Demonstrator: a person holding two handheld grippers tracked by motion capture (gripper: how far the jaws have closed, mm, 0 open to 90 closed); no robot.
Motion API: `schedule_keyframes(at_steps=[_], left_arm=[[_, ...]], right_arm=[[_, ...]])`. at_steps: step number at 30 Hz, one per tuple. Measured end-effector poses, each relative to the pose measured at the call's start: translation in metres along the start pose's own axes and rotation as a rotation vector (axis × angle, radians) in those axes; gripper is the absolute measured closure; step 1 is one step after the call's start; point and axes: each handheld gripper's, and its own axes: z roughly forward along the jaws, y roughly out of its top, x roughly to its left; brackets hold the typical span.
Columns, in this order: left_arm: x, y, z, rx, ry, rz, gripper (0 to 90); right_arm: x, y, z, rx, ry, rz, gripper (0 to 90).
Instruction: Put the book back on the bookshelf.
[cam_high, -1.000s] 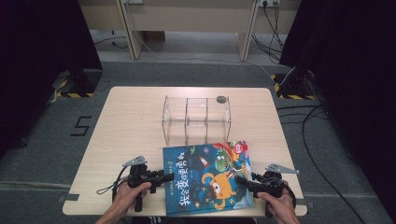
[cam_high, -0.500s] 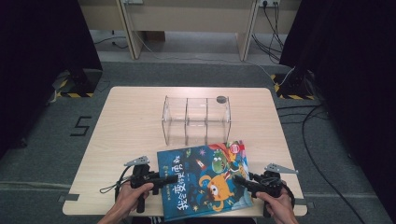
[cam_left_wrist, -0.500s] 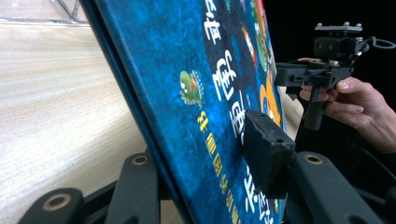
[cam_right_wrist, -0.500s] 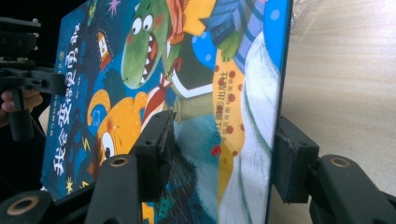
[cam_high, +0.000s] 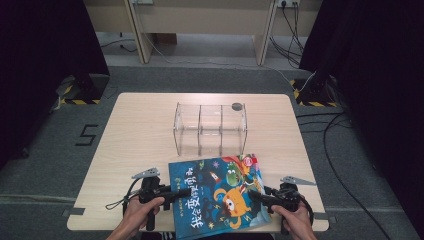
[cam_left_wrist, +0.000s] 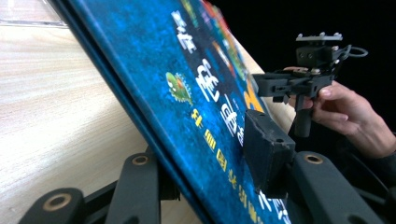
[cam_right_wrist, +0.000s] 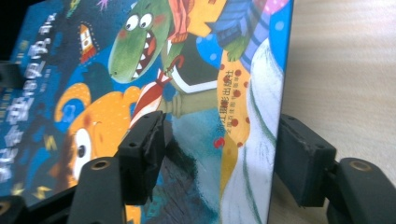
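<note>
A picture book (cam_high: 220, 195) with a blue cover, a green crocodile and an orange creature lies at the near edge of the counter (cam_high: 140, 135), between the person's two hands and just in front of a clear plastic rack (cam_high: 210, 127) with three compartments. In the high view the left gripper (cam_high: 176, 193) reaches in from the book's left edge and the right gripper (cam_high: 256, 196) from its right edge. In the left gripper view the book (cam_left_wrist: 187, 70) stands tilted between that gripper's fingers (cam_left_wrist: 266, 149): one pad presses flat on the printed cover and the other sits behind the book against its underside, so these fingers are clenched on the book's edge, with the pale counter (cam_left_wrist: 56, 107) showing beyond it. The same view shows the other hand (cam_left_wrist: 345, 112) farther off, holding its gripper at the book's far edge. In the right gripper view the book's right edge (cam_right_wrist: 252, 116) runs up between the two black fingers (cam_right_wrist: 140, 149), which stand well apart; these jaws have just been opening with the book between them. The left pad lies on or just over the cover near the crocodile's striped tie, and whether it touches cannot be told; the right pad sits just beside the book's edge over bare counter (cam_right_wrist: 345, 70), with a narrow gap, so this grip is released. A small dark disc (cam_high: 237, 106) rests on top of the rack's right end.
</note>
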Motion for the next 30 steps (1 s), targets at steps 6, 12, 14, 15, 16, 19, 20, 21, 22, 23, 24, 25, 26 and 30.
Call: schedule_keyframes(at_steps=[6,12,14,15,16,19,20,21,22,23,24,25,26,30], left_arm=[[-0.005,0.002,-0.002,-0.028,-0.001,-0.027,59.2],[-0.009,0.002,-0.002,-0.031,0.016,-0.028,58.8],[-0.01,0.003,-0.003,-0.03,0.021,-0.028,58.7],[-0.012,0.004,-0.004,-0.032,0.025,-0.021,58.6],[-0.012,0.004,-0.004,-0.032,0.025,-0.021,58.6],[-0.014,0.003,-0.005,-0.035,0.032,-0.019,58.5],[-0.014,0.003,-0.005,-0.035,0.032,-0.019,58.5],[-0.014,0.003,-0.005,-0.033,0.033,-0.025,58.5],[-0.014,0.003,-0.005,-0.033,0.033,-0.025,58.5],[-0.014,0.003,-0.005,-0.034,0.035,-0.028,58.5],[-0.014,0.003,-0.005,-0.035,0.035,-0.03,58.5],[-0.014,0.003,-0.005,-0.036,0.038,-0.032,58.4],[-0.014,0.003,-0.005,-0.039,0.041,-0.032,58.4],[-0.016,0.004,-0.006,-0.049,0.054,-0.028,58.4]], right_arm=[[-0.001,0.0,-0.001,0.014,-0.063,-0.025,37.3],[0.004,0.001,-0.001,0.015,-0.08,-0.077,35.8],[0.006,0.002,-0.003,0.005,-0.088,-0.092,35.6],[0.008,0.003,-0.007,-0.019,-0.101,-0.1,35.1],[0.008,0.003,-0.007,-0.019,-0.101,-0.1,35.1],[0.017,0.005,-0.016,-0.095,-0.103,-0.158,33.8],[0.017,0.005,-0.016,-0.095,-0.103,-0.158,33.8],[0.024,0.003,-0.02,-0.106,-0.112,-0.207,32.5],[0.024,0.003,-0.02,-0.106,-0.112,-0.207,32.5],[0.032,-0.002,-0.021,-0.094,-0.135,-0.249,31.1],[0.032,-0.002,-0.021,-0.094,-0.135,-0.249,31.1],[0.036,-0.005,-0.021,-0.078,-0.139,-0.275,30.1],[0.039,-0.007,-0.021,-0.071,-0.149,-0.3,29.3],[0.052,-0.014,-0.023,-0.061,-0.143,-0.337,28.1]])
